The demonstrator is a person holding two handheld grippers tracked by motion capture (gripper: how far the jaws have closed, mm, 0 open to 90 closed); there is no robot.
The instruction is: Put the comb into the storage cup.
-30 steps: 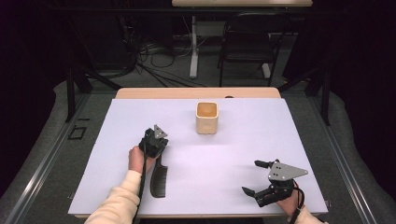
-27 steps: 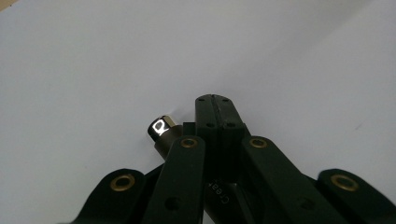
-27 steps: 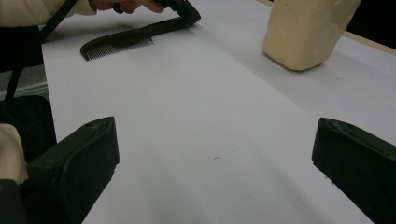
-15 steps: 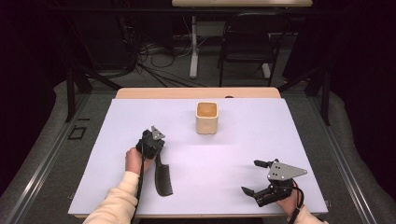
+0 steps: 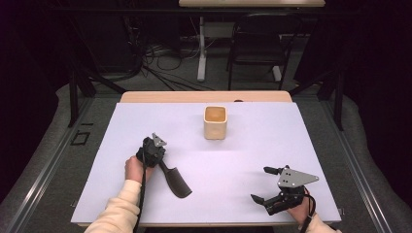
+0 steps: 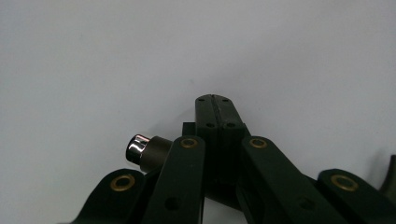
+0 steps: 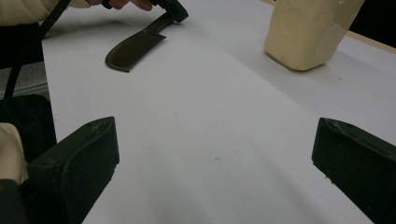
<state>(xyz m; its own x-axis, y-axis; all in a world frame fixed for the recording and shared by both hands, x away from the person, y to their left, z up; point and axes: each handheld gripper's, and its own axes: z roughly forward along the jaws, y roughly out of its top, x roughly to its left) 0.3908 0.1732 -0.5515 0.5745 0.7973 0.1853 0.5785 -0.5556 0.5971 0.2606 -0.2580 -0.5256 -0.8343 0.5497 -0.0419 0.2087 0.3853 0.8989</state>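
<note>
On the wide lilac table sheet [image 5: 243,126] a cream square-sided plastic cup [image 5: 215,122] stands well beyond the black plastic comb [image 5: 176,180], which slants toward the near right, its handle clamped in the left gripper [image 5: 158,158]; right gripper [image 5: 265,184] gapes empty.

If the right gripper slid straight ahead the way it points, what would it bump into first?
Probably nothing. The right gripper faces bare white table, heading between the dark plastic comb and the beige square cup. Depth is hard to judge, though.
</note>
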